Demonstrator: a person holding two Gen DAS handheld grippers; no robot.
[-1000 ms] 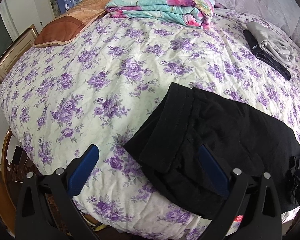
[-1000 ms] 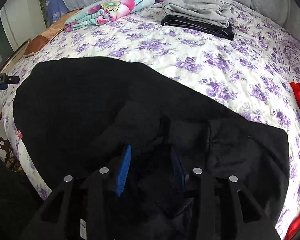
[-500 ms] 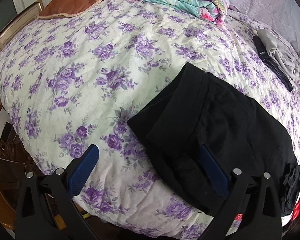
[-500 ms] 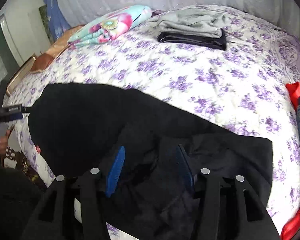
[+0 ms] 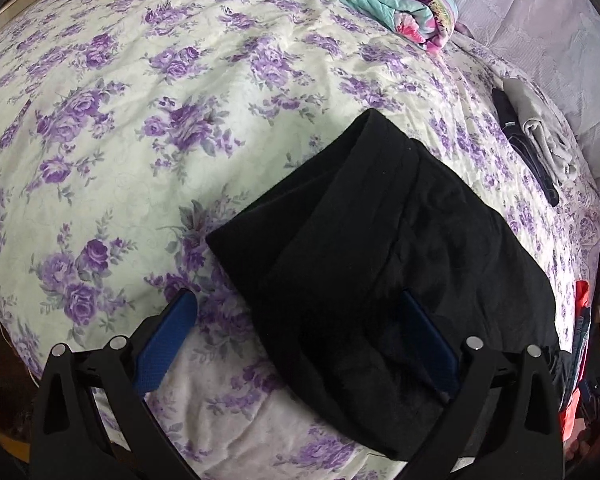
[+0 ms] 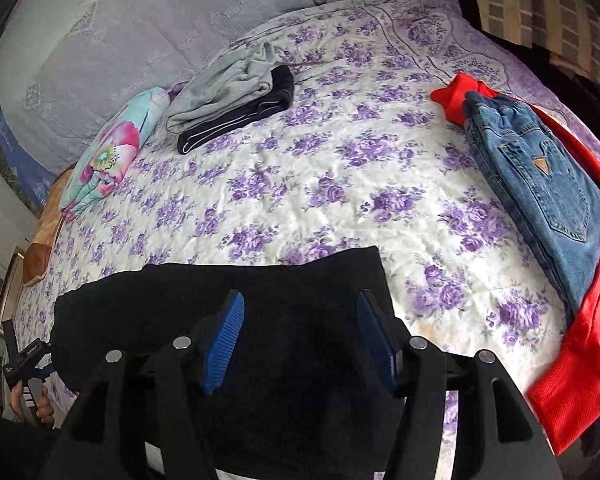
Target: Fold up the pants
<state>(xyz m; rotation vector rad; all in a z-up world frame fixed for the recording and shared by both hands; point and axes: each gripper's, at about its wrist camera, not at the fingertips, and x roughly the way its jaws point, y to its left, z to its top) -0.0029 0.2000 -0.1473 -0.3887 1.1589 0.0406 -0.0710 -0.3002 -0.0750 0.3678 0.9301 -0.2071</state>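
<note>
- My right gripper (image 6: 300, 340) sits at the bottom middle of its view, jaws opening, blue pads apart; black cloth lies under and between them, but the pads do not press on it.
- My left gripper (image 5: 300, 344) hangs wide open at the bottom of its view and grips nothing; its right pad is over the cloth, its left pad over the bare bedspread (image 5: 140, 140).
- The black pants (image 5: 380, 260) lie folded at the near edge of the bed, lower right in the left view and lower left to middle in the right view.
- Their long axis runs across the near edge, from one gripper to the other; I judge each hand is close to its own end.
- Writing: the blue jeans (image 6: 540, 184) at the right of the right view carry a small triangular pocket badge, too small to read. Nothing else is legible.
</note>
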